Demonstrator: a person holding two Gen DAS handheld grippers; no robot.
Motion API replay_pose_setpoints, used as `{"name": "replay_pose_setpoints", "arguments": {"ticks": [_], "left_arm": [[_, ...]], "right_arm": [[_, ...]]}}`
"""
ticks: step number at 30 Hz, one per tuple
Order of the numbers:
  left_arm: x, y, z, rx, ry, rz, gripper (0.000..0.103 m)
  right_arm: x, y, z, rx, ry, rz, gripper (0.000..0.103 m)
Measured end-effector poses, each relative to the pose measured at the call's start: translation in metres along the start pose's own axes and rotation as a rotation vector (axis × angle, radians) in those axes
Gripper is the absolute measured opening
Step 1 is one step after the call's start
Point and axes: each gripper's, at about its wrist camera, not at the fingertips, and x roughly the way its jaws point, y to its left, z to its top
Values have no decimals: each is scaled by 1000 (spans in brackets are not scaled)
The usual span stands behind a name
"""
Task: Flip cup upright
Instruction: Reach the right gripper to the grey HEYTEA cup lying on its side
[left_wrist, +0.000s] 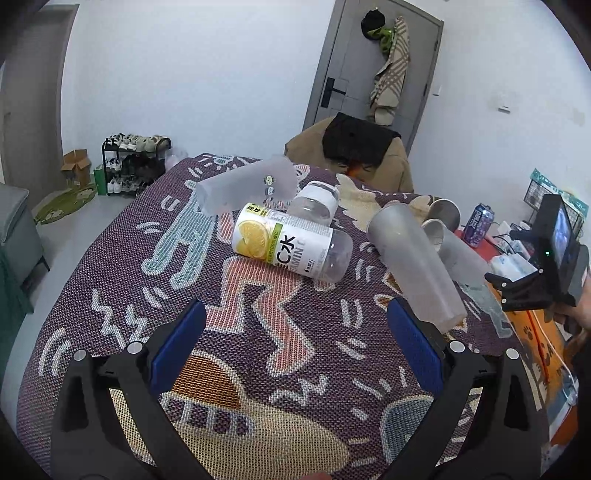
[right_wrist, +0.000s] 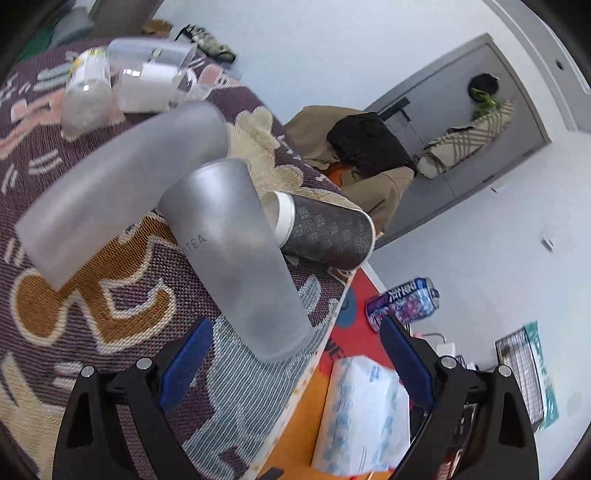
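Right gripper (right_wrist: 295, 365) spread wide, empty, just short of the frosted grey "TEA" plastic cup (right_wrist: 236, 254) lying on its side at the woven patterned cloth (right_wrist: 92, 332) edge. Best: straddle mid-body, pinch, rotate upright. Left gripper (left_wrist: 295, 350) spread, idle. Beyond: dark patterned paper cup (right_wrist: 325, 232).

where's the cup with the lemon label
Left wrist view, mid-table: the lemon-label cup lies on its side on the patterned cloth, just in front of a clear cup.
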Motion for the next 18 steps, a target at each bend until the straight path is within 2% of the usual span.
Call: {"name": "replay_pose_setpoints", "arguments": {"ticks": [11,18], "left_arm": [[15,26,2,-77,19,41,97],[16,33,-2,-76,17,41,97]], "right_arm": [[42,8,18,-63,26,62,87],[67,24,22,-117,87,73,73]]}}
